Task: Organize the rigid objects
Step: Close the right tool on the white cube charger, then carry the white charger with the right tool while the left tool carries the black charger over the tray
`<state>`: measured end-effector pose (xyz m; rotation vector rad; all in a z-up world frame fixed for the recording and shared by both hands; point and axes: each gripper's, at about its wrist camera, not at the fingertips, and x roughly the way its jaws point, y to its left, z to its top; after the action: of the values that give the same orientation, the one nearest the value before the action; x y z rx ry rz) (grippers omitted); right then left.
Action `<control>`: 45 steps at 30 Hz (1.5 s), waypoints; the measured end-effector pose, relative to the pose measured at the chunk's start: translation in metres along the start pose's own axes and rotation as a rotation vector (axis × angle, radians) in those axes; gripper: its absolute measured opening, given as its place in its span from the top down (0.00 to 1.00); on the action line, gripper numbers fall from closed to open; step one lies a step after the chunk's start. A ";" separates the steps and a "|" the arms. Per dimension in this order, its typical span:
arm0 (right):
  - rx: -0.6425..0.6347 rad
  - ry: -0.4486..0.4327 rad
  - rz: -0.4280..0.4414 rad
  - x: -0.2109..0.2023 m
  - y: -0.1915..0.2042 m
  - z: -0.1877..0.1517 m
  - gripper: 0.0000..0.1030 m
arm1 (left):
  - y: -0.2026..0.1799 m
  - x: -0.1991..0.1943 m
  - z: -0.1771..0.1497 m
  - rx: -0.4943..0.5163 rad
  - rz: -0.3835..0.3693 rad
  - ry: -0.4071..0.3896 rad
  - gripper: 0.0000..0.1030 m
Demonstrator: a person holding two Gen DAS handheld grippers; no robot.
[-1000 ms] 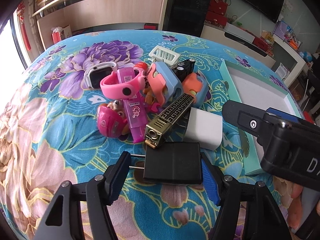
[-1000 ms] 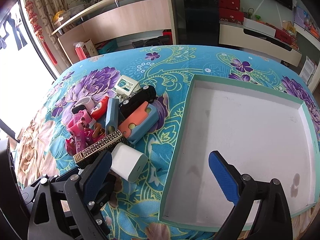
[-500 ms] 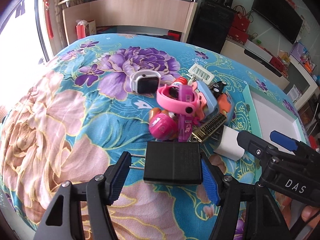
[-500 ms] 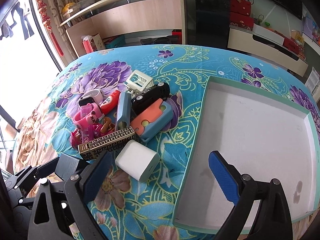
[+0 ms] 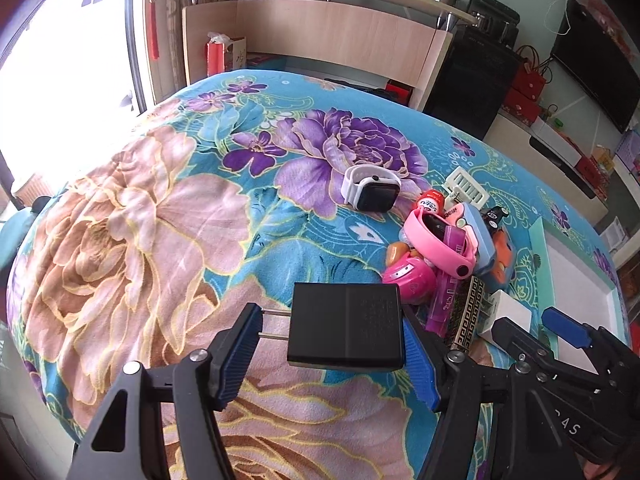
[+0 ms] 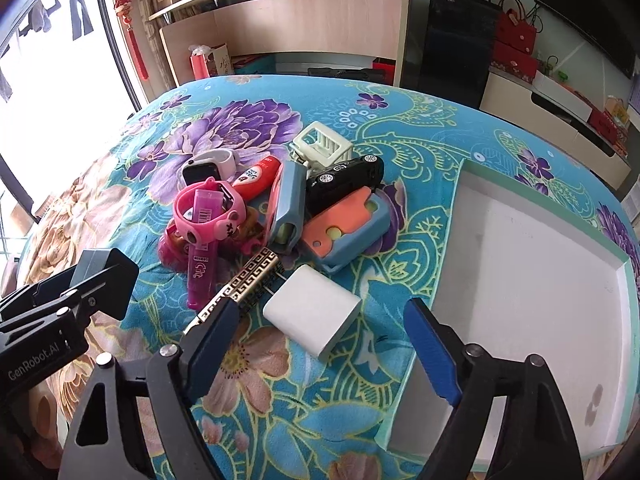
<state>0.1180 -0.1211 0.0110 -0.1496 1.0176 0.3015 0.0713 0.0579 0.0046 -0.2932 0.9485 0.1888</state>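
Note:
My left gripper (image 5: 334,354) is shut on a black plug adapter (image 5: 346,328), held above the floral blanket; its prongs point left. It also shows in the right wrist view (image 6: 106,282) at the left. My right gripper (image 6: 318,356) is open and empty, its jaws on either side of a white charger cube (image 6: 312,314). Behind the cube lies a pile: a gold patterned lighter (image 6: 244,288), a pink watch (image 6: 208,212), a black toy car (image 6: 344,178), an orange and blue case (image 6: 346,228). A white tray with a teal rim (image 6: 452,240) lies at the right, empty.
A white smartwatch (image 5: 372,190) lies apart from the pile on a purple flower. A cream slatted piece (image 6: 322,146) sits at the pile's far side. Shelving, a black cabinet and a low TV bench stand beyond the table.
My left gripper has lifted and pulled back left with the black adapter, away from the pile. My right gripper has shifted left from over the tray to around the white cube.

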 end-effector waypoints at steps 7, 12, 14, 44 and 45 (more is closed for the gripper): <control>-0.021 0.039 -0.017 0.015 0.005 -0.003 0.34 | -0.001 0.005 -0.002 0.002 -0.003 0.019 0.32; -0.030 0.059 -0.037 0.024 0.008 -0.003 0.42 | -0.001 0.009 -0.003 0.003 -0.003 0.033 0.32; -0.030 0.060 -0.039 0.025 0.008 -0.003 0.43 | -0.001 0.010 -0.003 0.002 -0.002 0.035 0.32; 0.172 -0.184 -0.064 -0.042 -0.053 0.007 0.53 | -0.046 -0.031 0.017 0.114 -0.016 -0.053 0.32; 0.185 -0.189 -0.075 -0.044 -0.059 0.006 0.53 | -0.053 -0.032 0.019 0.129 -0.019 -0.053 0.32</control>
<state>0.1203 -0.1834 0.0510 0.0087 0.8454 0.1492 0.0826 0.0134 0.0498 -0.1774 0.9010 0.1169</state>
